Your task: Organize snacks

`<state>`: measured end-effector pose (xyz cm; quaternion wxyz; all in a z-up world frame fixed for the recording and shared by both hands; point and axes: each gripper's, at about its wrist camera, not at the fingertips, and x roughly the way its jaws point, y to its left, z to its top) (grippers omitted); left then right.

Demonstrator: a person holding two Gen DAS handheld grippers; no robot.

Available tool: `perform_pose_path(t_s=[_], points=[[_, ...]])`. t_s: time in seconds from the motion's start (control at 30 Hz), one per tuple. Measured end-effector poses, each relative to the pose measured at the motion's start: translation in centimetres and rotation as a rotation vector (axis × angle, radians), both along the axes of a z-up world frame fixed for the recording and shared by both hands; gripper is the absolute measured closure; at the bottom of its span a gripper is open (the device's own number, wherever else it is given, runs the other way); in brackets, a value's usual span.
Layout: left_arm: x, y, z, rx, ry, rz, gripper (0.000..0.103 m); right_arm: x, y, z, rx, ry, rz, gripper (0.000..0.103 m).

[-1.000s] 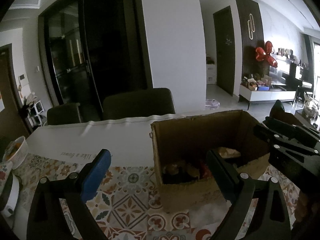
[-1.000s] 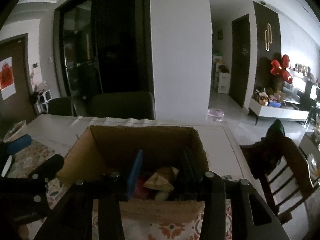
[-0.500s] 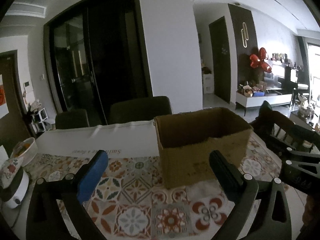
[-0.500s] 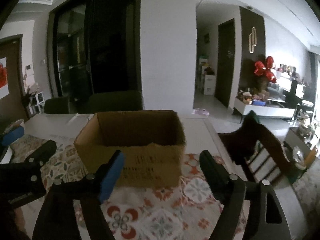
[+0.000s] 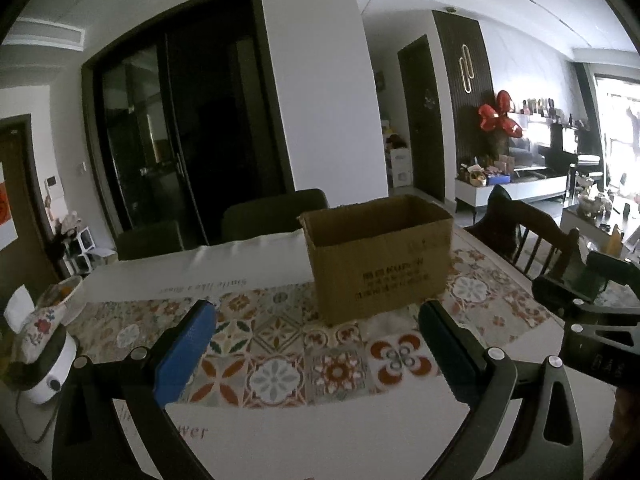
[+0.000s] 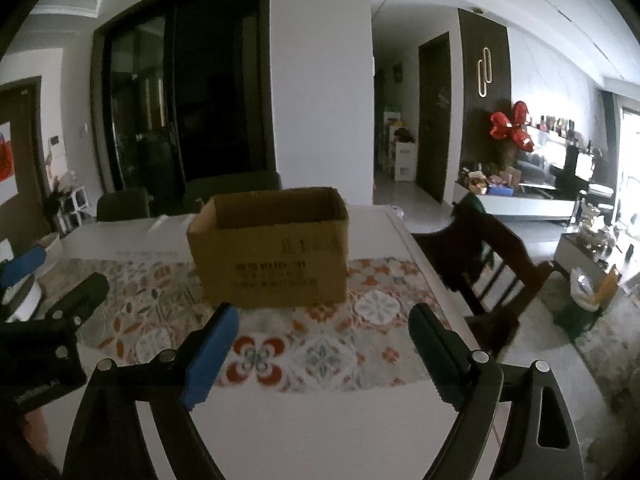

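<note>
Both grippers back away from the box!
Right gripper [image 6: 320, 312] jaws opening, empty; cardboard box [image 6: 272, 252] now well ahead.

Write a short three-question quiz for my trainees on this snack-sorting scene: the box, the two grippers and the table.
1. True or false: the cardboard box lies tipped on its side.
2. Multiple choice: what lies between the right gripper fingers? A) a snack packet B) the box C) nothing
3. Short answer: what does the box stand on?

Key
1. False. It stands upright with its top open.
2. C. The jaws are opening with only the table behind them; the left gripper is also open and empty.
3. A patterned floral mat on the white table.
</note>
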<state>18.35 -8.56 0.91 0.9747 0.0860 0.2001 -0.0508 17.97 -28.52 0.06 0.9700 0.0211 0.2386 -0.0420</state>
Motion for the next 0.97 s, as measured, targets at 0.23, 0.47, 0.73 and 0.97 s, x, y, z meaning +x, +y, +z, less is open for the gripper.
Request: perform_pose_path(t_s=[0.23, 0.47, 0.73, 0.97], points=[[-3.7, 0.6, -0.3, -0.015, 0.015, -0.021, 0.000, -4.4, 0.5, -0.1, 0.003, -0.013, -0.007, 0.016], [-5.6, 1.1, -0.2, -0.024, 0.018, -0.028, 0.000, -6.8, 1.7, -0.1, -0.026, -0.023, 0.003, 0.016], [-6.9, 1.6, 0.3, -0.030, -0.013, -0.026, 0.000, -7.7, 2.0, 0.3, -0.031, -0.043, 0.006, 0.016], [-7.2, 1.6, 0.4, -0.035, -0.019, -0.023, 0.000, -8.3, 2.0, 0.2, -0.027, -0.051, 0.004, 0.016]])
